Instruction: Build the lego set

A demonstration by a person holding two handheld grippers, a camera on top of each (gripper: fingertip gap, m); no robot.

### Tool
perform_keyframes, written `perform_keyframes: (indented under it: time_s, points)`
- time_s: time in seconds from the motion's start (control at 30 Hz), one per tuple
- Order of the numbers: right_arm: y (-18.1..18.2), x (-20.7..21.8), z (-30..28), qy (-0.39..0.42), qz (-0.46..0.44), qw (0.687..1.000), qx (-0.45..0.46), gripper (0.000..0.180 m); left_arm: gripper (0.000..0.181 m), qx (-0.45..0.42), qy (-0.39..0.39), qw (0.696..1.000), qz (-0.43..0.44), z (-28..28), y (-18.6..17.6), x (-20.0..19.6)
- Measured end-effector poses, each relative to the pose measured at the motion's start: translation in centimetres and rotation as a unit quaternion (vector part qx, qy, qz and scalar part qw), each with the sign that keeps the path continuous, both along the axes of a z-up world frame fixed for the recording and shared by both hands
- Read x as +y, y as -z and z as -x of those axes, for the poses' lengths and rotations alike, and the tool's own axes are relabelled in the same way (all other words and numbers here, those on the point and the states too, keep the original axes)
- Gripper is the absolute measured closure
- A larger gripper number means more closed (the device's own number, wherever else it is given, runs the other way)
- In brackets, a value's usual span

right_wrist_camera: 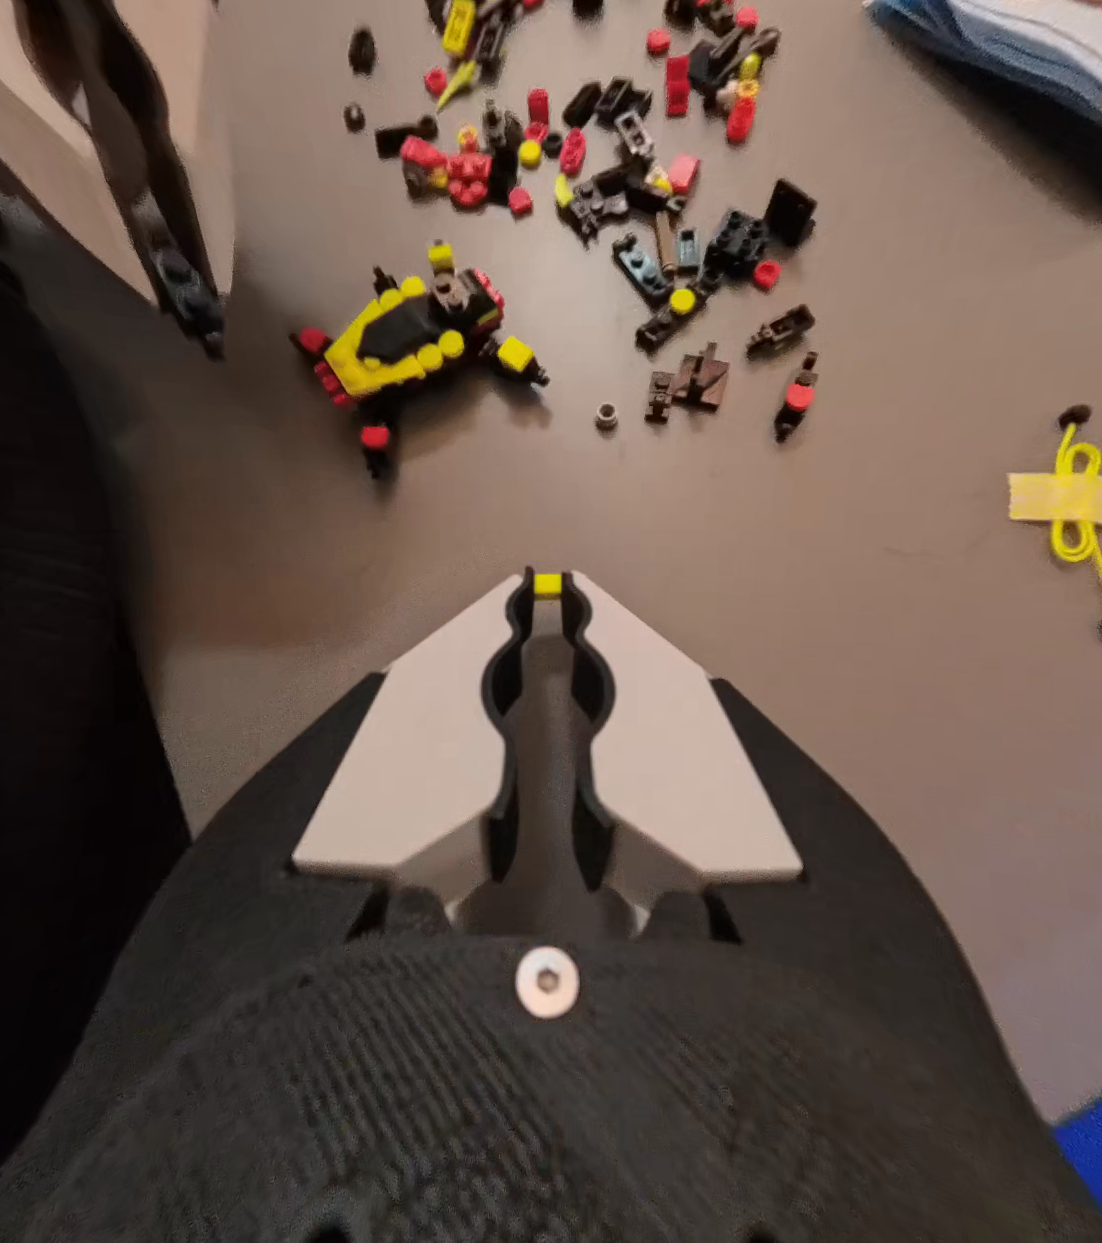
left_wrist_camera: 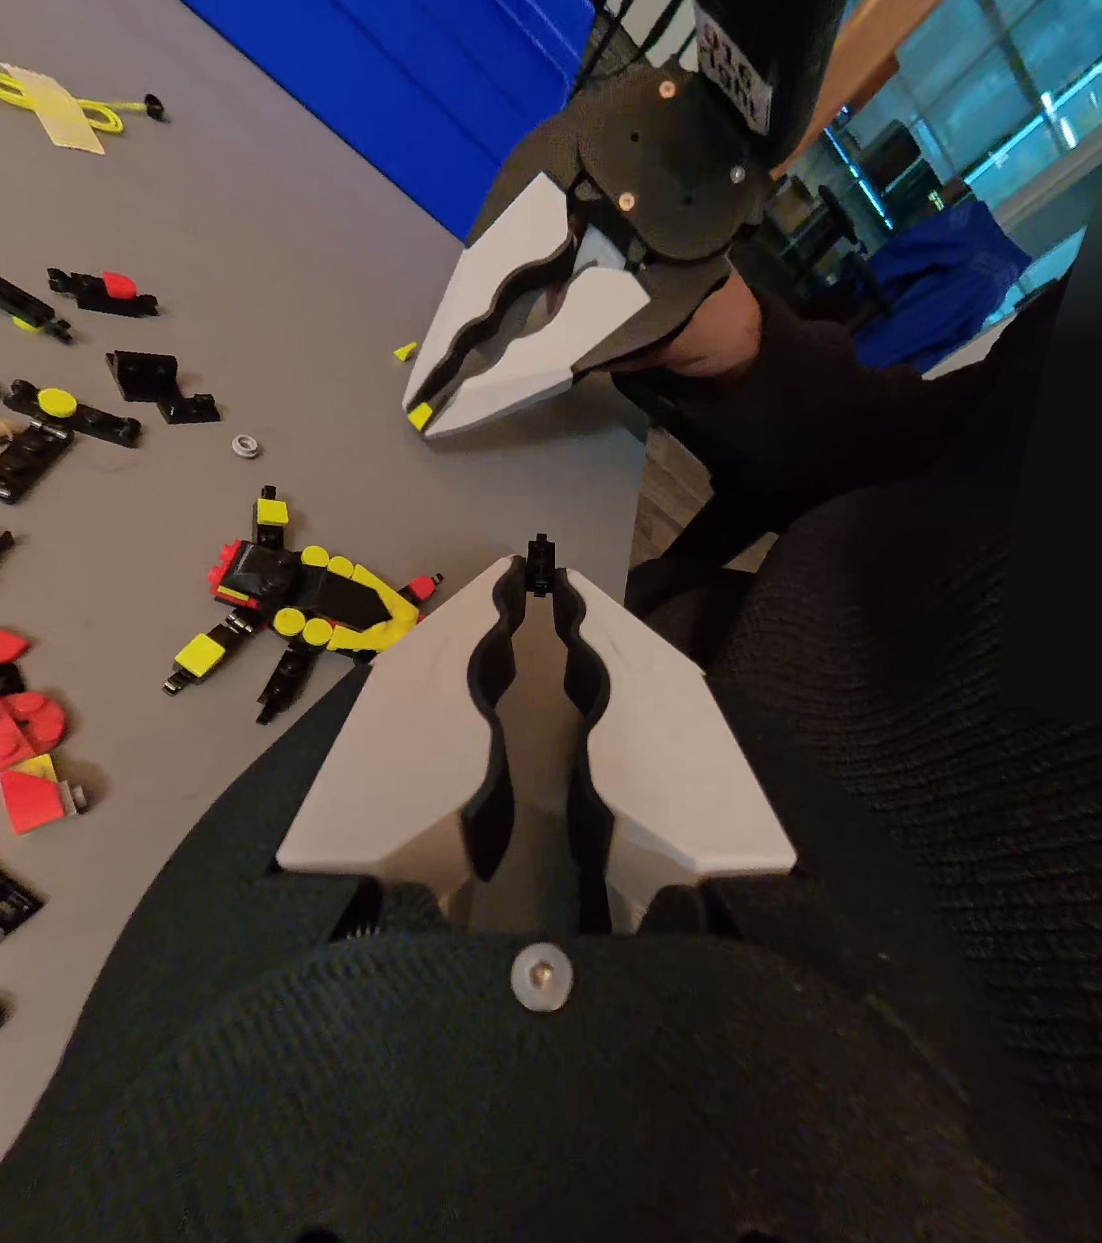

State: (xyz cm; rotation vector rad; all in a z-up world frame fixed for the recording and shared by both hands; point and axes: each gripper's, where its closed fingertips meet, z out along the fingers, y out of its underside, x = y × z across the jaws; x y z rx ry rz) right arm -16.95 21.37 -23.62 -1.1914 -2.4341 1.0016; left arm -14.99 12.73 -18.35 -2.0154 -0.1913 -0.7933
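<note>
Left gripper (left_wrist_camera: pixel 540 572) pinching black clip piece (left_wrist_camera: pixel 540 563) | right gripper (right_wrist_camera: pixel 548 584) pinching yellow tile (right_wrist_camera: pixel 548 583), both beside partly built model (right_wrist_camera: pixel 410 340) | we judge pieces light, rigid, slippery; grip flat sides.

grey table (left_wrist_camera: pixel 306 282), blue bin (left_wrist_camera: pixel 414 81)

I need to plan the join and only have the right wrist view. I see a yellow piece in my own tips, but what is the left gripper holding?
Observer: The left gripper is shut on a small black piece.
Operator: Where is it relative to the table?
Observer: Its tips sit just past the grey table edge, near the half-built yellow and black model.
Operator: Is my right gripper on the table?
Observer: The left wrist view shows the right gripper tip-down at the tabletop, shut on the yellow piece.
</note>
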Motion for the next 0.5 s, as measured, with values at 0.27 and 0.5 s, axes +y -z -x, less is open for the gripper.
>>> perform_keyframes:
  time_s: [0.27, 0.5]
  points:
    - [-0.1, 0.1, -0.3, -0.010, 0.019, 1.000, -0.006, 0.173, 0.174, 0.008, 0.025, 1.000, -0.003, -1.3, 0.8, 0.6]
    - [0.4, 1.0, -1.6, -0.035, 0.020, 0.999, -0.021, 0.173, 0.174, 0.113, 0.029, 0.993, 0.010, -3.1, 3.1, 2.6]
